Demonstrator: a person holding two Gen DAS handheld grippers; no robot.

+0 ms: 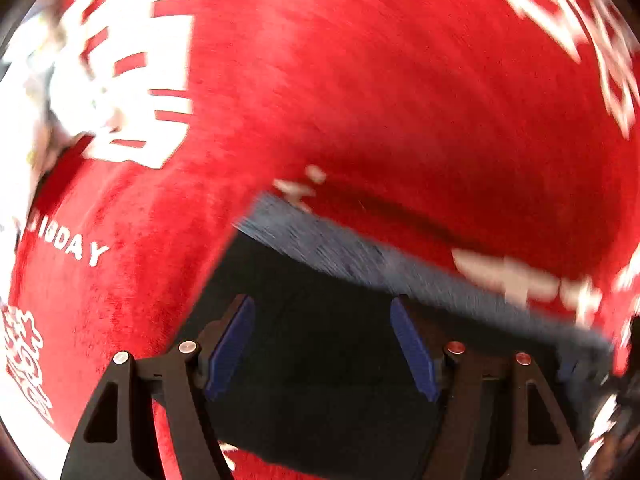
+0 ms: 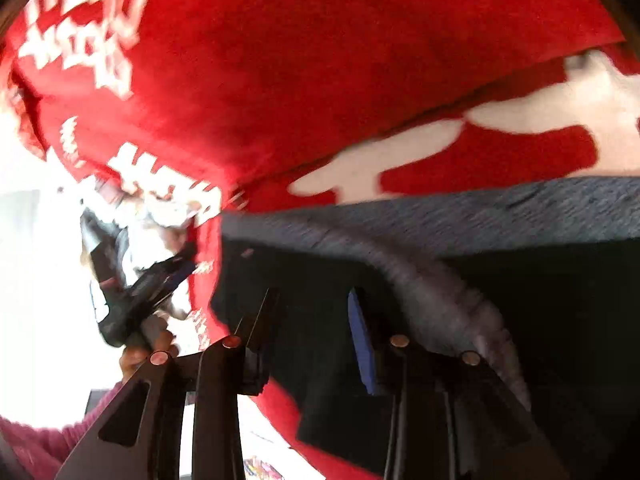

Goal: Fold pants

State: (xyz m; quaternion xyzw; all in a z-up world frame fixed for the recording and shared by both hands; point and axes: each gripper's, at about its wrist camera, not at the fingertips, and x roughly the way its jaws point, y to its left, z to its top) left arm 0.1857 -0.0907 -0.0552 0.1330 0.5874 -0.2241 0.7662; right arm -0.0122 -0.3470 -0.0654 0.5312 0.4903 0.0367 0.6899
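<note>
Dark pants (image 1: 320, 360) with a grey ribbed waistband (image 1: 360, 256) lie on a red cloth (image 1: 380, 80) with white print. My left gripper (image 1: 322, 312) is open just above the dark fabric, its blue pads (image 1: 234, 344) wide apart with nothing between them. In the right wrist view the same pants (image 2: 520, 320) and grey band (image 2: 460, 216) fill the lower right. My right gripper (image 2: 316, 300) is open over the pants' edge. The left gripper (image 2: 160, 276) also shows there at the left, held by a hand. Both views are motion-blurred.
The red cloth (image 2: 320, 60) covers the surface and has a fold line running across it. Bright white background lies beyond its left edge (image 2: 40, 260). A sleeve in pink knit (image 2: 40, 448) shows at lower left.
</note>
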